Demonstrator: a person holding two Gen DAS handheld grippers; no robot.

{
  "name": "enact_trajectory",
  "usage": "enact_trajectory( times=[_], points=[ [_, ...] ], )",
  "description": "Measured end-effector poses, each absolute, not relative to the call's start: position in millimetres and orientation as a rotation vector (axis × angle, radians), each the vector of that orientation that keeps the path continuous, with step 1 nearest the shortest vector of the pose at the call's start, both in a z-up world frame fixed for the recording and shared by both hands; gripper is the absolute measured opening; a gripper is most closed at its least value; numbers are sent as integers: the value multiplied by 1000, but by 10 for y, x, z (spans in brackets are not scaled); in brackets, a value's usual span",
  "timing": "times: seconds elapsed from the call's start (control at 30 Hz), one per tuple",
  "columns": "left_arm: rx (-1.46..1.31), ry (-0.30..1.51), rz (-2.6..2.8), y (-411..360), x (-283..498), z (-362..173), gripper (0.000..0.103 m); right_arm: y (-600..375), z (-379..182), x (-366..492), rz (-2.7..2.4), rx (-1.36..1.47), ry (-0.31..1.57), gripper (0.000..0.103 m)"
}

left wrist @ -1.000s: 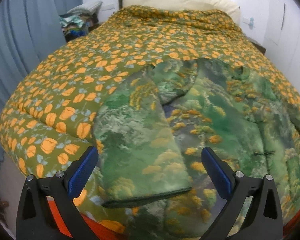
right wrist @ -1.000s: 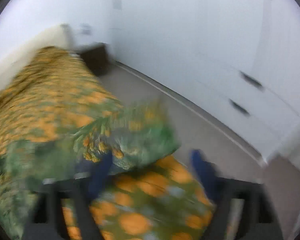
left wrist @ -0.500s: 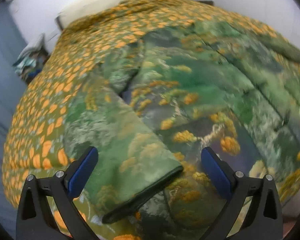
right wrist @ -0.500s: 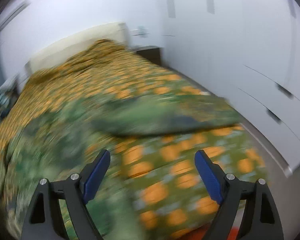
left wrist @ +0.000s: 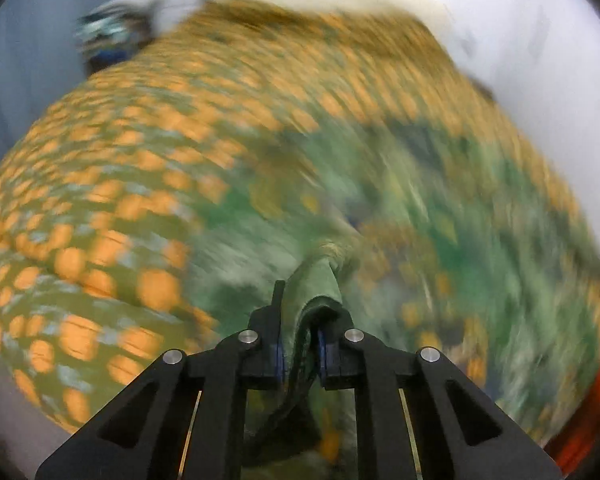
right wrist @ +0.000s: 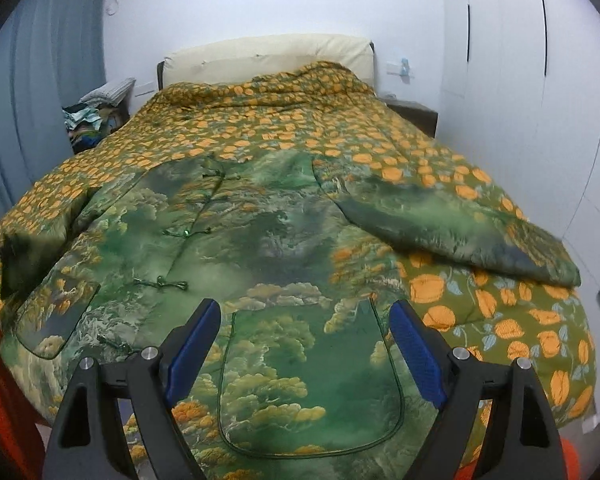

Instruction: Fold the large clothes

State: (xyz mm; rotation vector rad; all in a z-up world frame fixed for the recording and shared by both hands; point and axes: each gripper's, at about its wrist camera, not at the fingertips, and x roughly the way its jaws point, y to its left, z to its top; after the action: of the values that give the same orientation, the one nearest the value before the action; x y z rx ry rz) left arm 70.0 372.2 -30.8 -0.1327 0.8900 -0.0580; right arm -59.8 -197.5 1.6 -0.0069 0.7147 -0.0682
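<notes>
**Jacket spread on bed, left tool pinching a sleeve cuff**

Jacket [right wrist: 260, 220]: large, padded-looking, printed with green trees, pale clouds and orange foliage. Lies front-up across the bed's quilt [right wrist: 284, 128], collar toward the headboard [right wrist: 268, 56], hem at the near edge. Knotted cord fastenings run down the front. Two patch pockets with dark piping near the hem; the nearer pocket [right wrist: 312, 380] sits right between the right tool's fingers in that view. One sleeve [right wrist: 452, 232] lies out flat to the right over the quilt, dark lining showing along its edge. At the far left of the right wrist view a dark fold of the other sleeve stands up off the quilt.

Left tool [left wrist: 300, 354]: jaws have just been closing, now clamped tight on a bunched fold of green cloth with a dark edge, apparently the sleeve cuff. Cloth rises in a ridge ahead of the fingers. View heavily blurred.

Right tool [right wrist: 304, 354]: jaws wide apart, nothing in them; whether it hangs above the lower front of the jacket or touches it cannot be told.

Quilt: olive with orange flowers. Blue curtain [right wrist: 32, 80] left, white wardrobe [right wrist: 540, 80] right.
</notes>
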Motion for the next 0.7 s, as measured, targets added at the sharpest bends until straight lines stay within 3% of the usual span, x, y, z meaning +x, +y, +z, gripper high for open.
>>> enact_trajectory(
  times=[0.13, 0.2, 0.23, 0.27, 0.33, 0.43, 0.7],
  points=[
    [-228, 769, 226, 4778, 888, 159, 14, -2023, 121, -655, -87, 8, 682, 86],
    [-265, 743, 446, 5387, 948, 253, 40, -2064, 170, -685, -102, 16, 667, 86],
    [-286, 743, 543, 5632, 926, 259, 60, -2085, 190, -698, -109, 20, 665, 86],
    [-298, 742, 646, 5851, 881, 271, 69, -2103, 204, -716, -118, 22, 665, 86],
    [-324, 727, 754, 6103, 704, 312, 77, -2164, 226, -745, -142, 27, 664, 86],
    [-370, 694, 710, 6090, 431, 330, 93, -2252, 240, -783, -178, 30, 670, 87],
    [-439, 806, 260, 4780, 255, 37, 96, -2514, 181, -695, -250, 58, 721, 90]
  ],
)
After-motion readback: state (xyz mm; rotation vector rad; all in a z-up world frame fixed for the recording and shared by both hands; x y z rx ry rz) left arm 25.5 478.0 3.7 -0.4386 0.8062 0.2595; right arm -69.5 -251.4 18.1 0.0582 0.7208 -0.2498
